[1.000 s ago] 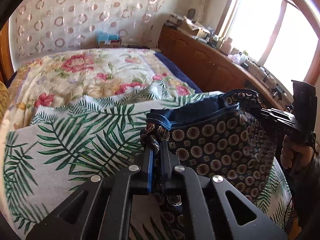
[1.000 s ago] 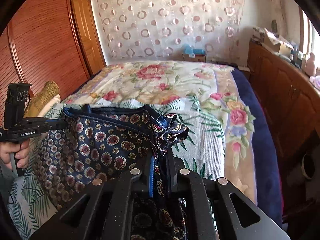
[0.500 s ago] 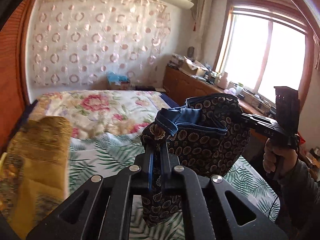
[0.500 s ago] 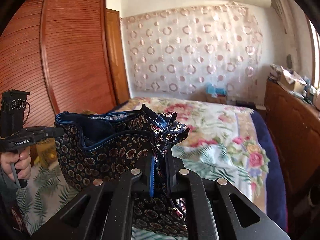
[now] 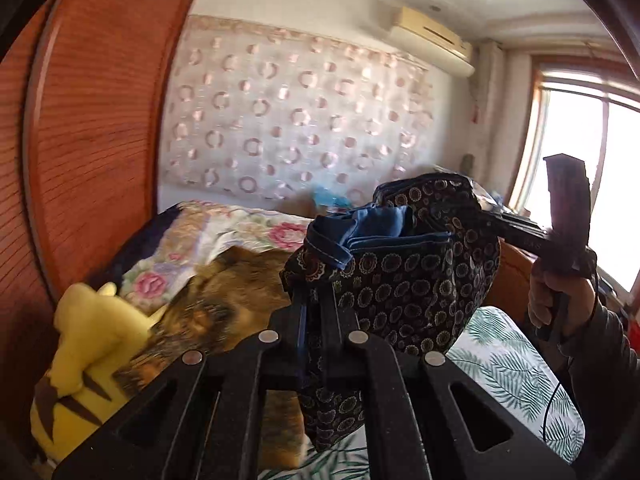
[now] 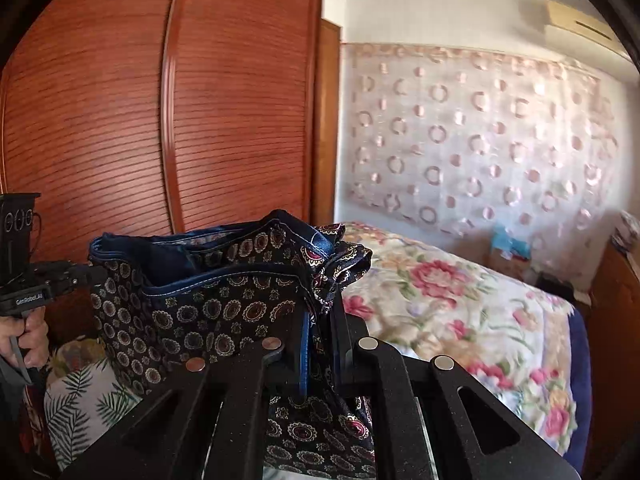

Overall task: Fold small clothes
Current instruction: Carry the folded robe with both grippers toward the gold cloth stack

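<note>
Patterned shorts [image 5: 408, 280], stretched in air above bed [image 6: 460, 300], waistband ends pinched by closed left gripper [image 5: 316, 312] and right gripper [image 6: 320, 320] fingers.

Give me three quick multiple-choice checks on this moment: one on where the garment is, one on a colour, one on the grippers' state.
1. Where is the patterned garment?
A. flat on the bed
B. held up in the air between the two grippers
C. draped over the wardrobe door

2. What colour is its waistband trim?
A. blue
B. red
C. white

3. How are the grippers set?
A. both open
B. only the left shut
C. both shut on the garment

Answers: 1 B, it hangs above the bed with each end pinched. 2 A, the edge and lining show blue. 3 C, the left gripper and right gripper each have fabric clamped between their fingers.
</note>
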`<state>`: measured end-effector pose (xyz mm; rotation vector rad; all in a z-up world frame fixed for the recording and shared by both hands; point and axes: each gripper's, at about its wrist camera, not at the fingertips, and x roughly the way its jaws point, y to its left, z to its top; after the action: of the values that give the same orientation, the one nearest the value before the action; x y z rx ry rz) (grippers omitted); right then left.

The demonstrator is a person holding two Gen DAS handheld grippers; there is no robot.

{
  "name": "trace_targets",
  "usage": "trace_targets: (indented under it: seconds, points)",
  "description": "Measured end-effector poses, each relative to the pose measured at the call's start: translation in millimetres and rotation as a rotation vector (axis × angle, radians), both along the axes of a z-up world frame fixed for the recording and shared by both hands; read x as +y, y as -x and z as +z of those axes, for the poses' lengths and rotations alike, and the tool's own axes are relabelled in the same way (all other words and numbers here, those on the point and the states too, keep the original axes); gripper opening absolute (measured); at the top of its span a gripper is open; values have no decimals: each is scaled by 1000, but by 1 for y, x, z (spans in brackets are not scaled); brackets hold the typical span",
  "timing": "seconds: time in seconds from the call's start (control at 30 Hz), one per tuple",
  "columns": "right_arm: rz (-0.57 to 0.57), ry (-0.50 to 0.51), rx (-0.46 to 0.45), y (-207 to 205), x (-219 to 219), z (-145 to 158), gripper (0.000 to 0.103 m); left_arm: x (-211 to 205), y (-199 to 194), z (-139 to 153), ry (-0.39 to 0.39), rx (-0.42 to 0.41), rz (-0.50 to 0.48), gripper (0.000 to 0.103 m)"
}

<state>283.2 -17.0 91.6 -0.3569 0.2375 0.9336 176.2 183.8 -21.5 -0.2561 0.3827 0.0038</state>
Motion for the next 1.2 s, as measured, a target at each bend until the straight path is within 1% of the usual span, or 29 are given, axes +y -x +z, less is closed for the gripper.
trace_targets:
  seconds: [0.07,0.1,0.17,0.23,0.33,0.37,0.43,0.5,0.57,0.63,0.67,0.7,0.77,0.8,0.83,0.9,1.03,1.13,1.2]
  points:
    - [25,50,-16,-17,30,1,8,16,4,-19,-10,27,68,6]
    - [26,89,-38,-29,47,0,8,22,4,-27,-1,36,84,6]
    - [51,136,-42,-41,78,-4,8,33,7,-39,26,49,112,6]
    - [77,178,-56,-51,105,-5,8,42,10,-53,34,73,146,6]
    - [111,234,-61,-62,147,-10,8,47,12,-66,54,107,166,6]
    - [120,251,-81,-64,163,-11,8,50,13,-70,58,115,173,6]
    - [137,249,-102,-70,179,-13,9,52,15,-76,70,126,187,6]
    - [135,234,-84,-78,192,-12,11,51,18,-80,77,133,188,6]
    - [103,208,-52,-88,198,-10,19,50,19,-83,80,137,192,6]
    - [78,179,-39,-90,189,-8,34,48,21,-83,82,138,202,6]
    - [69,162,-44,-91,185,-6,36,49,23,-84,84,139,209,6]
    - [70,153,-48,-85,191,-13,38,50,24,-86,89,140,210,6]
    - [88,146,-71,-68,181,-27,38,55,24,-87,86,153,219,6]
    - [103,149,-60,-62,178,-38,38,54,24,-87,75,156,228,6]
    - [116,163,-26,-59,183,-52,38,57,20,-86,62,157,235,6]
    - [105,200,44,-63,182,-76,38,58,20,-88,53,164,238,6]
    - [87,245,134,-77,187,-123,38,60,18,-90,36,188,251,6]
    - [42,271,165,-95,200,-151,38,58,17,-95,31,213,252,6]
    - [32,250,148,-94,202,-156,38,54,17,-94,6,225,252,6]
